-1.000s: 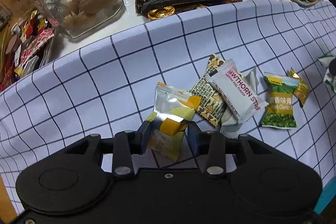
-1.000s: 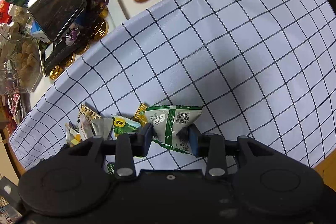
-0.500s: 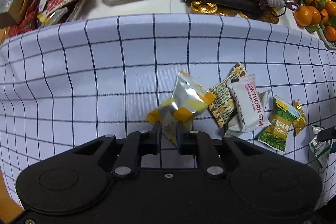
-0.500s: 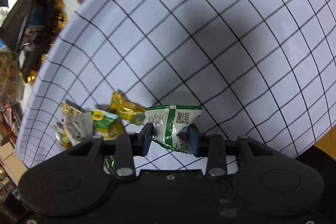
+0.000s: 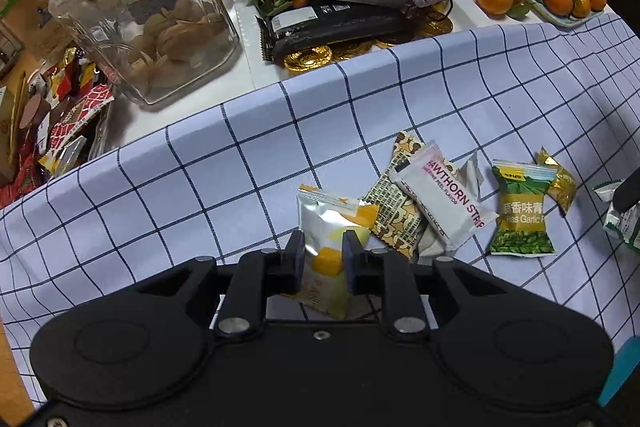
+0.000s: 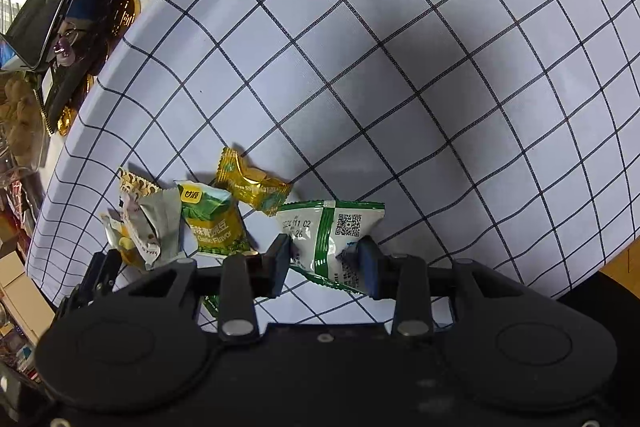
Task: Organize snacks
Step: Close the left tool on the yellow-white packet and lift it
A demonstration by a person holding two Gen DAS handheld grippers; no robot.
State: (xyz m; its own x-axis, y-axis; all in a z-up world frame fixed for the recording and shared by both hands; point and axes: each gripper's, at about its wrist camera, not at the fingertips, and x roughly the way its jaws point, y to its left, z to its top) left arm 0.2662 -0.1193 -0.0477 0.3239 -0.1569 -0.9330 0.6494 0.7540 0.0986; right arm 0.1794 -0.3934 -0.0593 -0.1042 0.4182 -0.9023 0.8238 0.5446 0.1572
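Left gripper (image 5: pixel 323 259) pinches the silver-and-yellow packet (image 5: pixel 330 227), at nine o'clock from the hawthorn strip (image 5: pixel 444 199). Right gripper (image 6: pixel 325 263) pinches the green-striped white packet (image 6: pixel 332 231) by one edge; that slippery foil could slide free if swung, I judge.

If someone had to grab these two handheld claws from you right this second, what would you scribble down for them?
Left gripper: shut on the silver-and-yellow packet.
Right gripper: shut on the white-and-green packet.
On the checked cloth: hawthorn strip, cashew-print packet, green garlic peas, gold candy, bunched together.
Done: two packets gripped. Left: place both, then sort the other four.
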